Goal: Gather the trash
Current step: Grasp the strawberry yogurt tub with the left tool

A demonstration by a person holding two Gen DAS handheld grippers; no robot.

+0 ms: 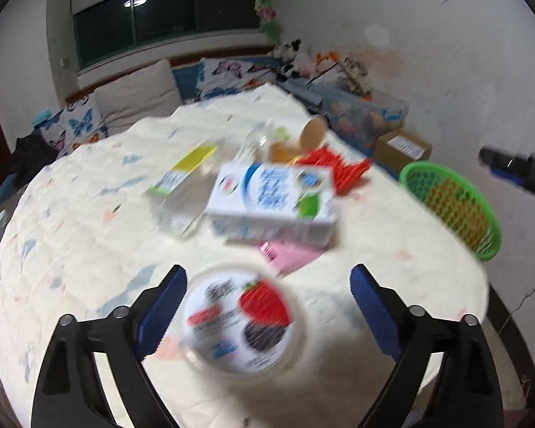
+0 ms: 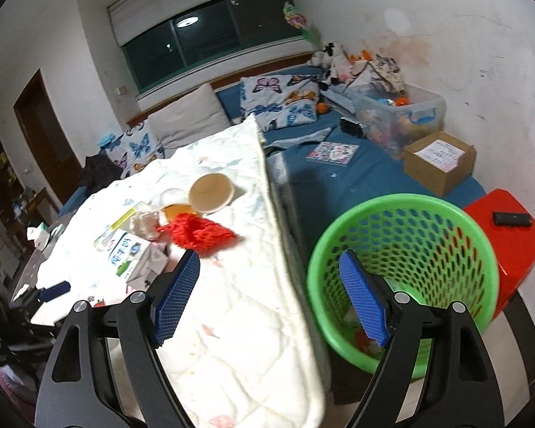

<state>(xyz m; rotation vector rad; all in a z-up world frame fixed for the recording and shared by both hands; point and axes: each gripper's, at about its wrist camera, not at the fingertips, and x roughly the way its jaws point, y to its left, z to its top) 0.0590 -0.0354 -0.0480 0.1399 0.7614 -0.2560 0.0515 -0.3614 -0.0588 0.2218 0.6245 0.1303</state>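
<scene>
In the left wrist view my left gripper [image 1: 267, 306] is open, its blue pads either side of a round lidded yogurt cup [image 1: 240, 321] with a strawberry label on the quilted table [image 1: 89, 249]; the left pad is close to it. Behind lie a white and blue milk carton [image 1: 273, 201], a pink packet [image 1: 292, 255], red netting [image 1: 335, 167], a paper cup [image 1: 314, 133] on its side and a yellow-green wrapper [image 1: 185, 167]. My right gripper [image 2: 269, 303] is open and empty, above the table edge and the green mesh basket [image 2: 403, 274].
The green basket [image 1: 453, 207] stands off the table's right edge, with some trash at its bottom. A red stool [image 2: 510, 242] with a dark remote stands beside it. A cardboard box [image 2: 440, 164], a clear toy bin [image 2: 399, 114] and pillows lie on the blue bed behind.
</scene>
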